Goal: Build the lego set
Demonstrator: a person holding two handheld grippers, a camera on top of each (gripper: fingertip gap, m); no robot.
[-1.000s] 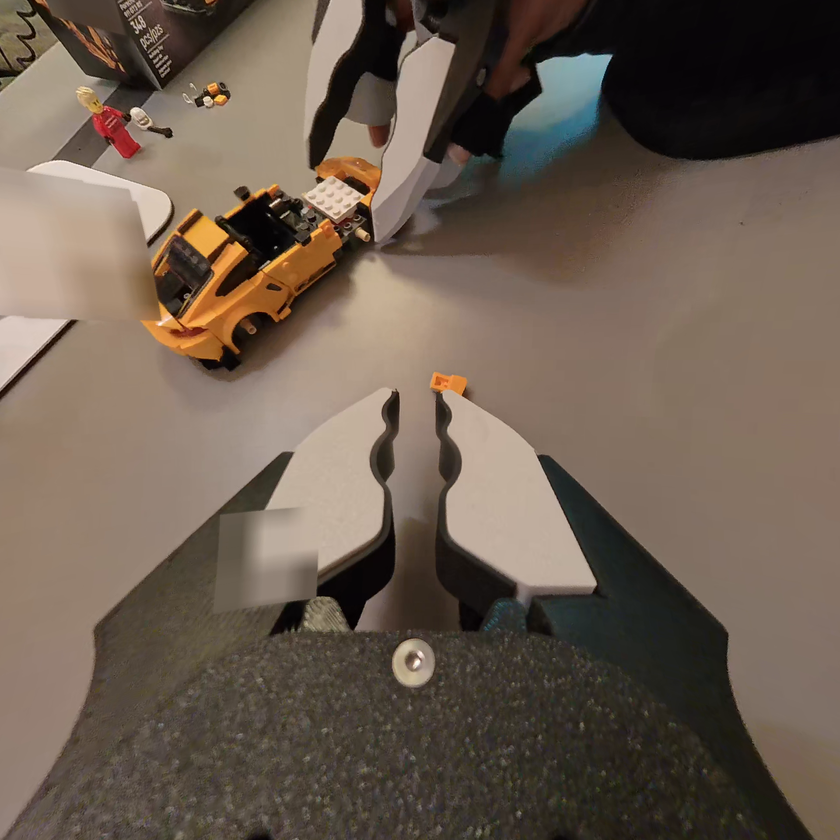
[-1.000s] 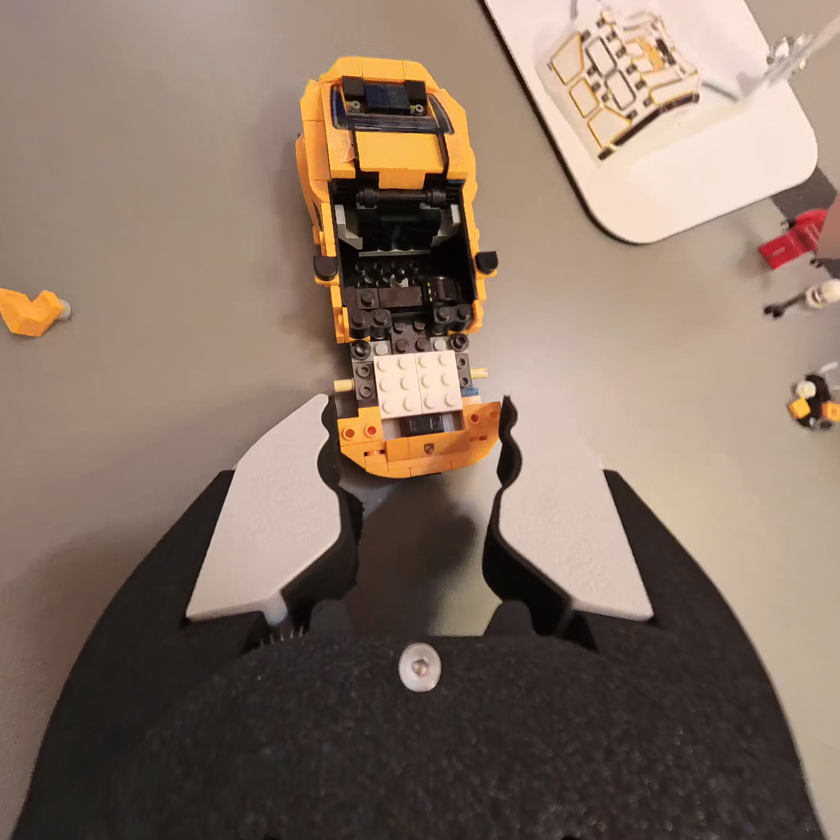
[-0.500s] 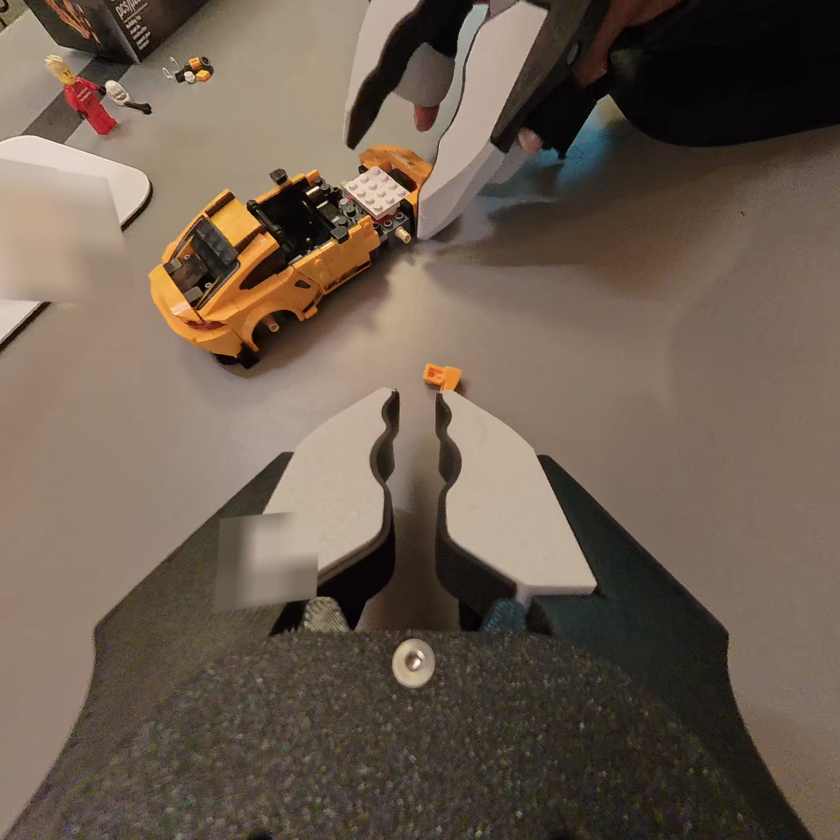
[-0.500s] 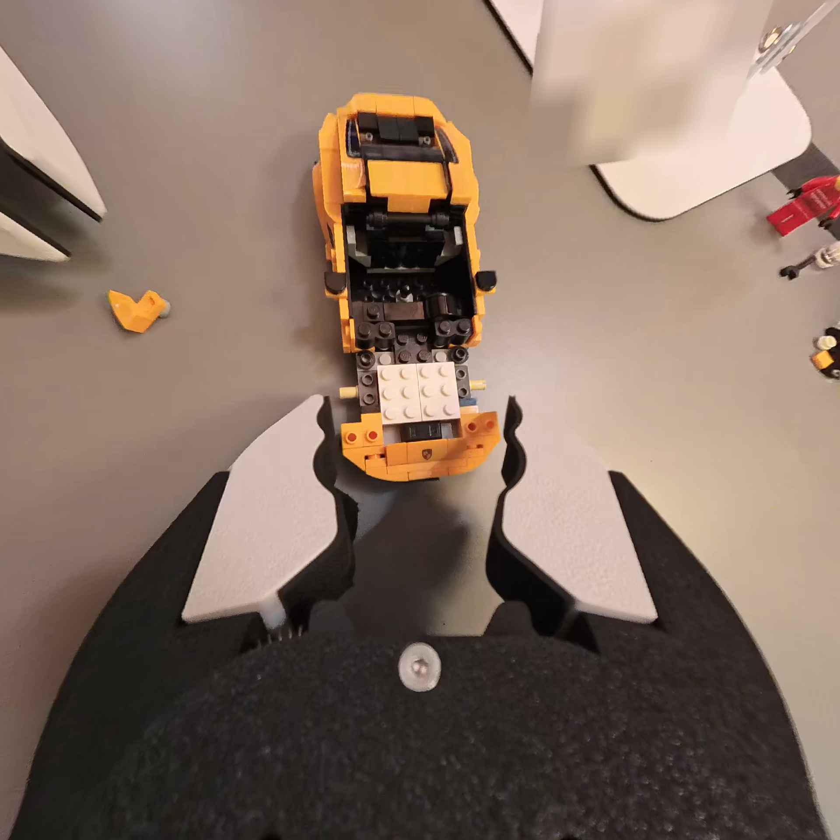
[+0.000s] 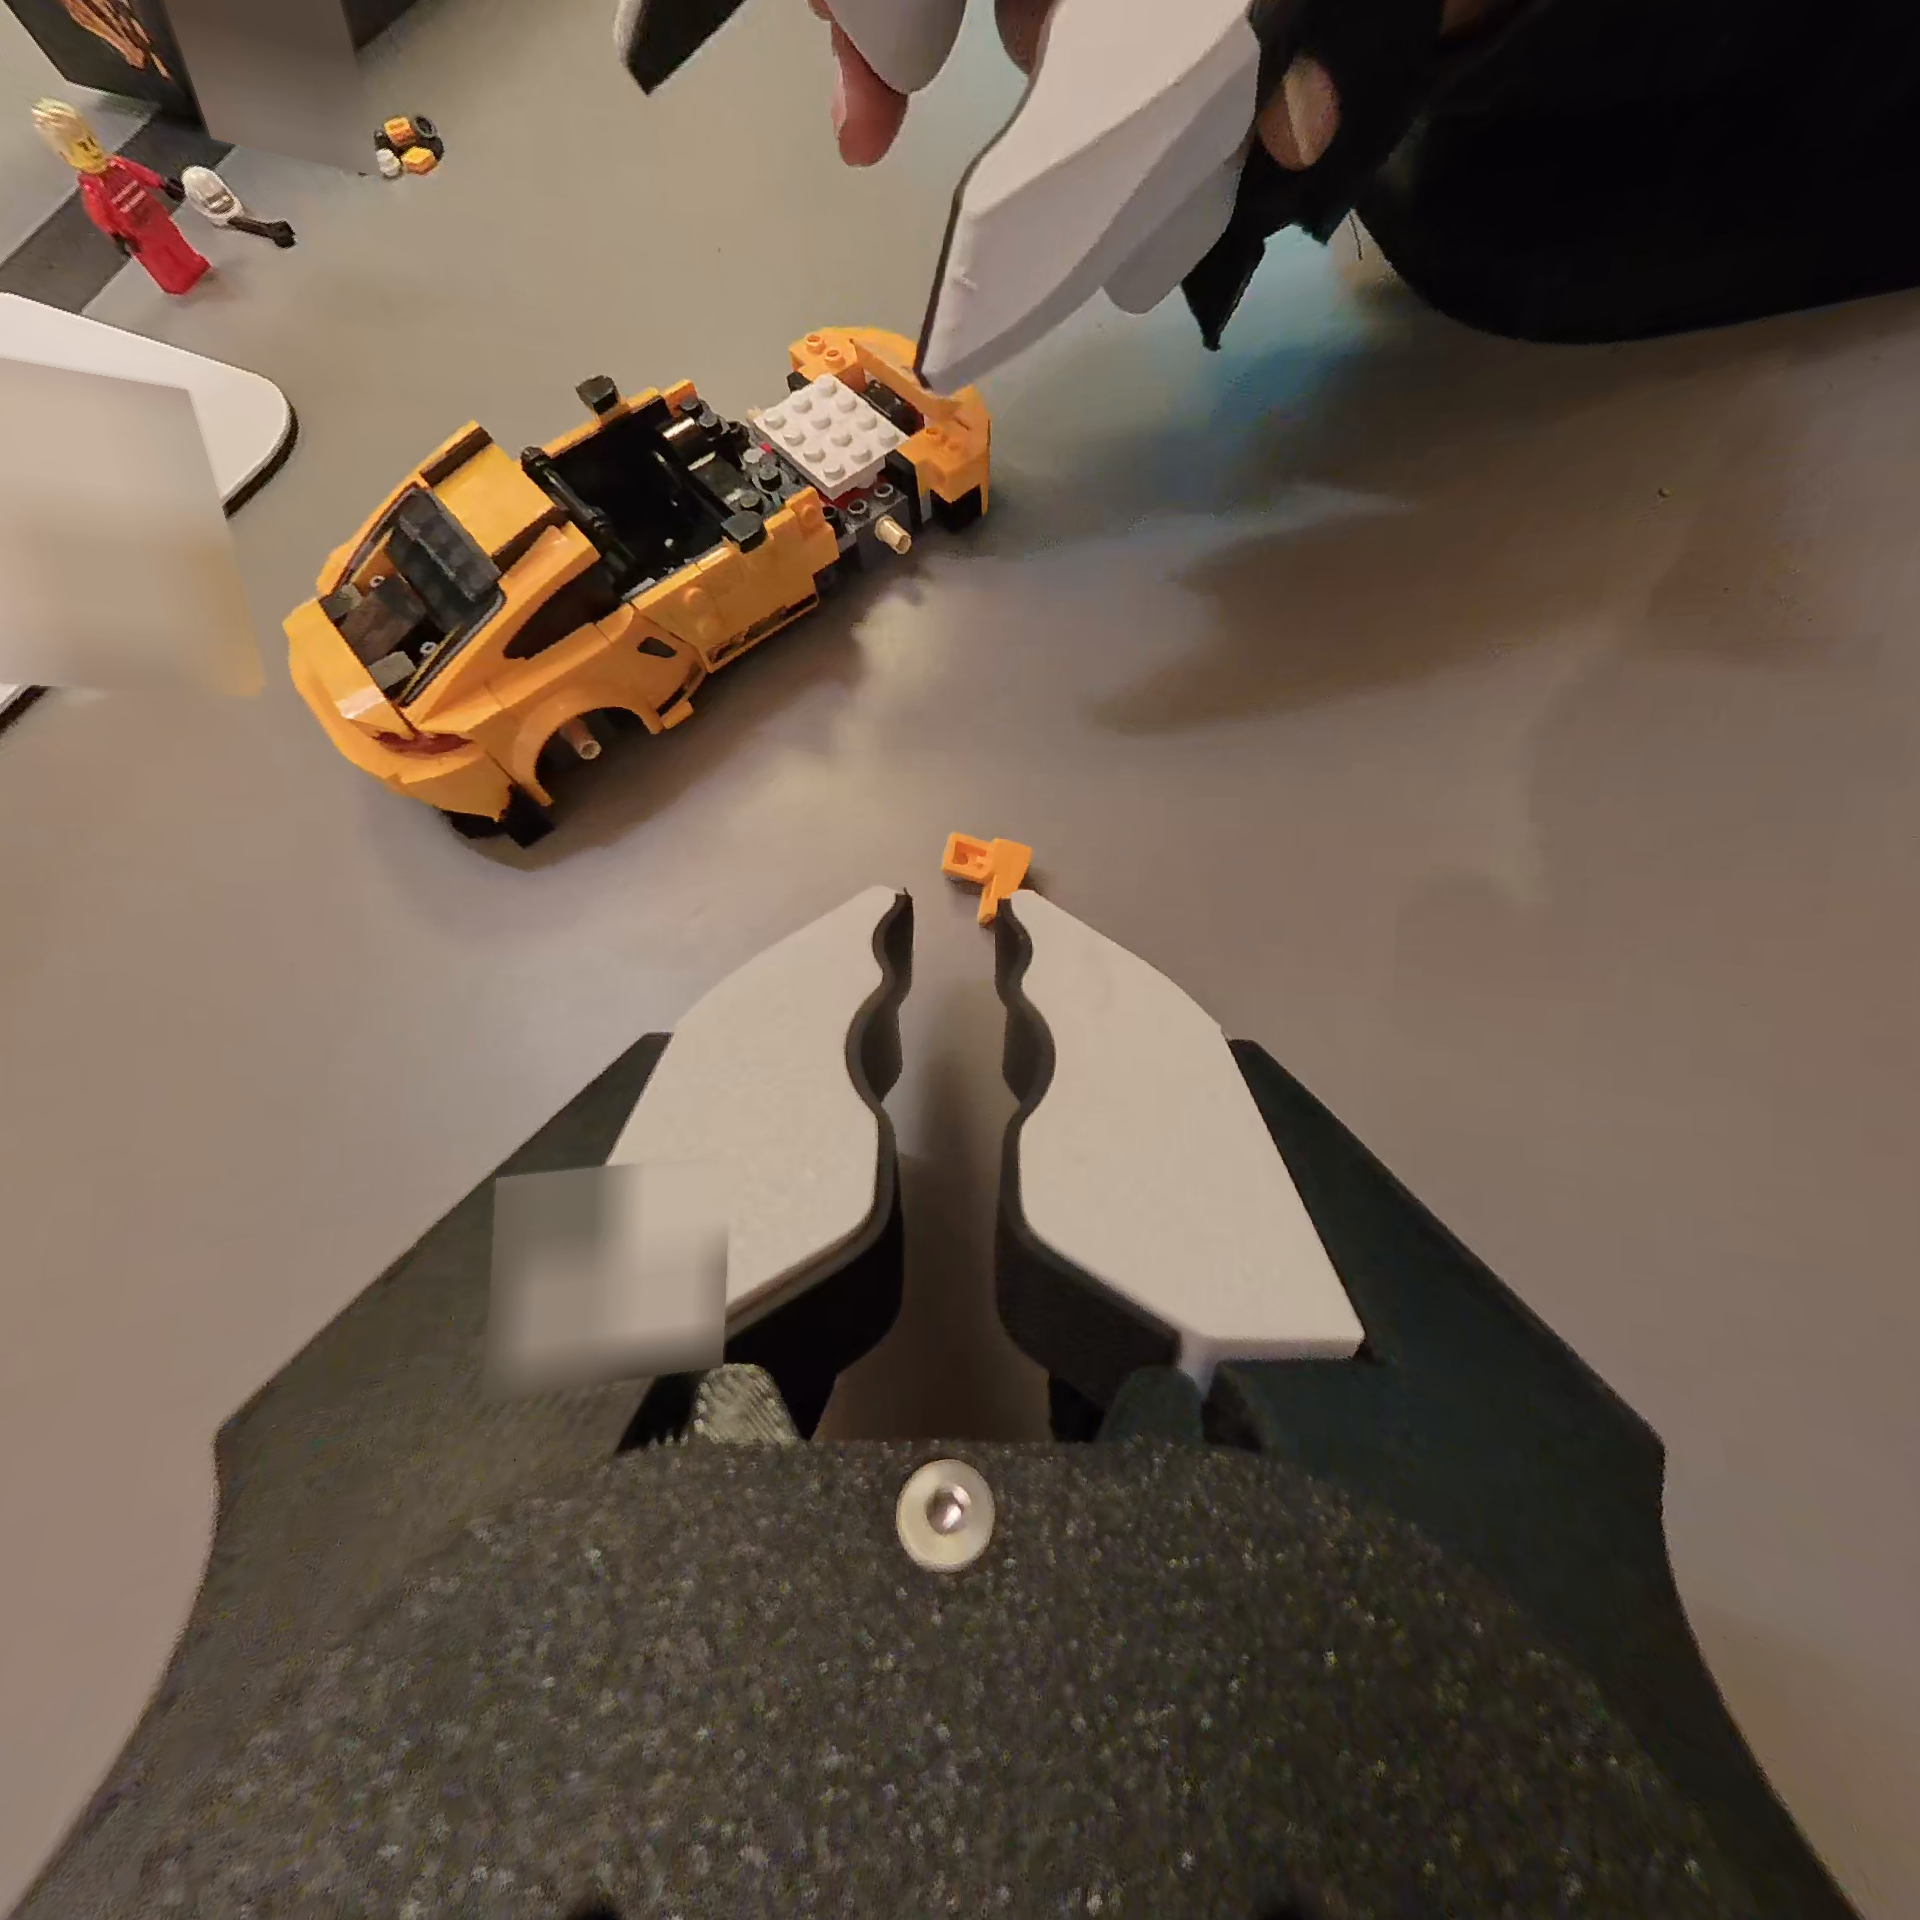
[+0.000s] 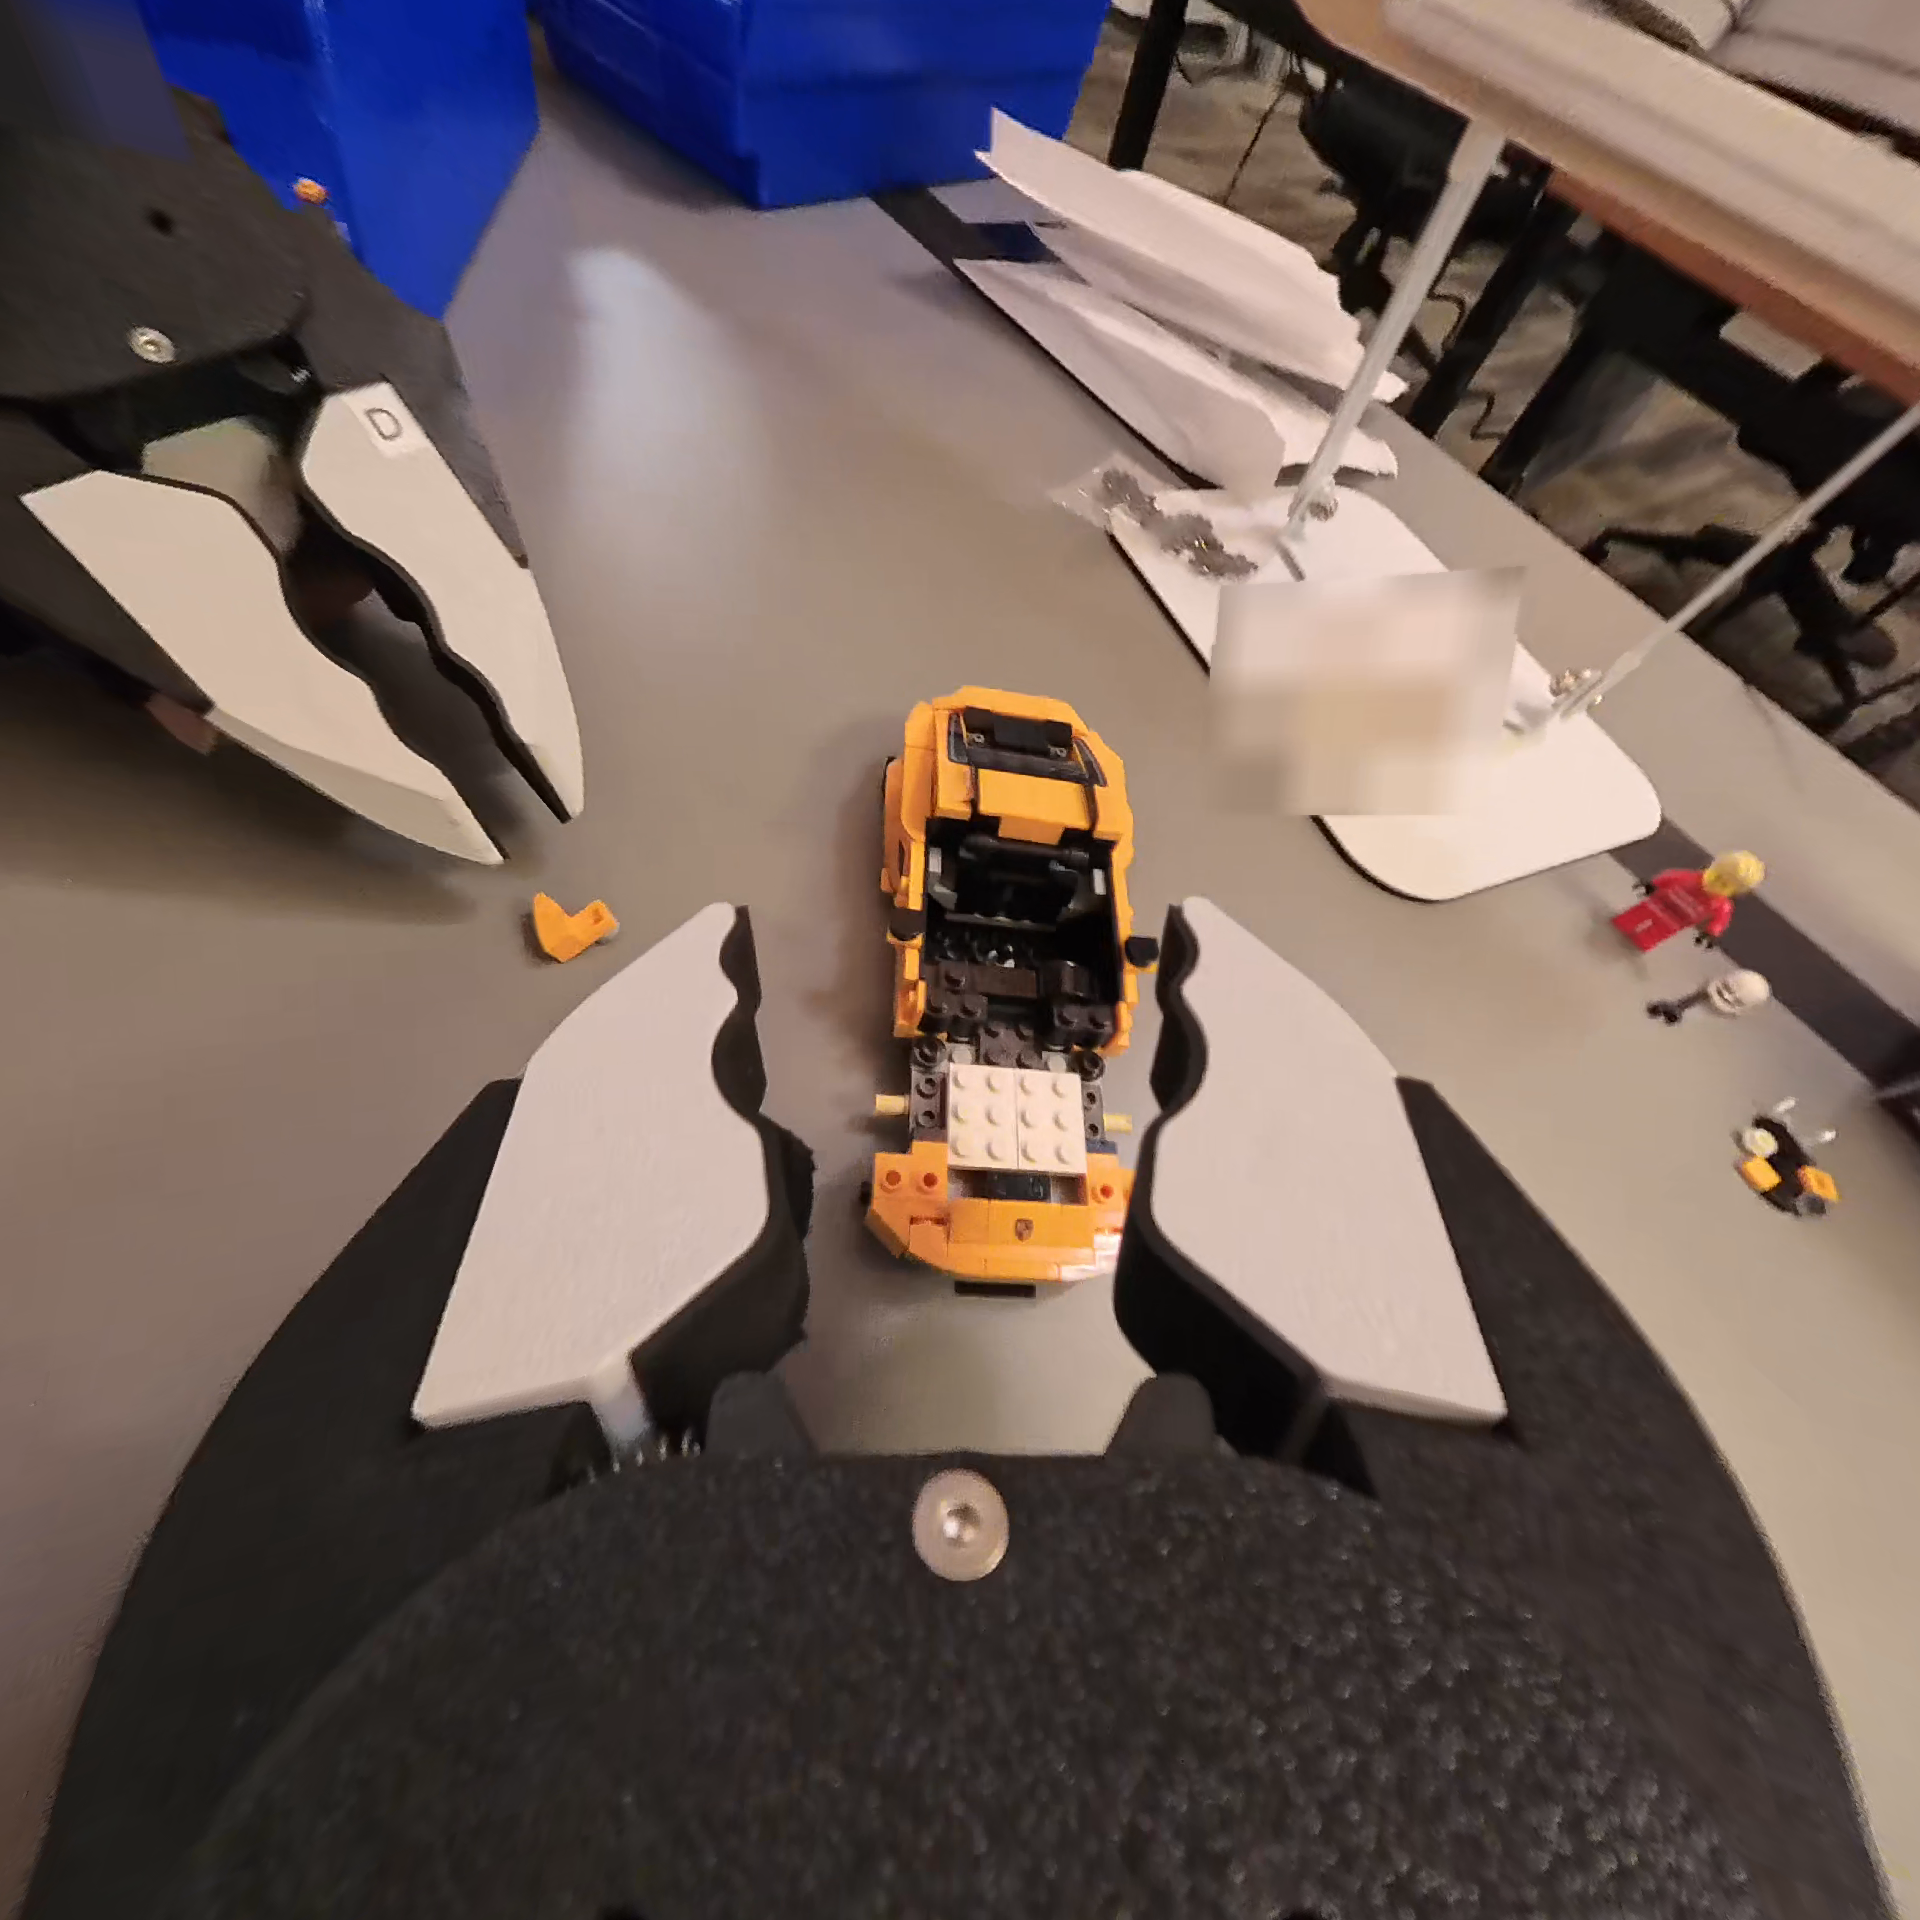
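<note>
The orange Lego car (image 5: 623, 582) stands on the grey table without wheels, its cockpit open and a white plate on its nose. In the right wrist view the car (image 6: 1008, 987) lies between the fingers of my open right gripper (image 6: 958, 914), which straddles its front half; I cannot tell if they touch. That gripper shows in the left wrist view (image 5: 1039, 239) tilted down over the car's nose. A small orange piece (image 5: 987, 868) lies just beyond my left gripper (image 5: 951, 904), which is empty with a narrow gap between its fingers. The piece (image 6: 566, 925) and left gripper (image 6: 525, 831) show at left.
A red minifigure (image 6: 1688, 899), a white helmet with a black tool (image 6: 1714, 997) and a small black-and-orange assembly (image 6: 1787, 1174) lie to the right. A white stand base (image 6: 1507, 831), paper booklets (image 6: 1174, 312) and blue bins (image 6: 810, 94) sit behind. A dark box (image 5: 94, 52) is far left.
My right gripper has tipped up and come lower and farther forward over the car, so its view now takes in the far table. My left gripper has stayed close behind the small orange piece.
</note>
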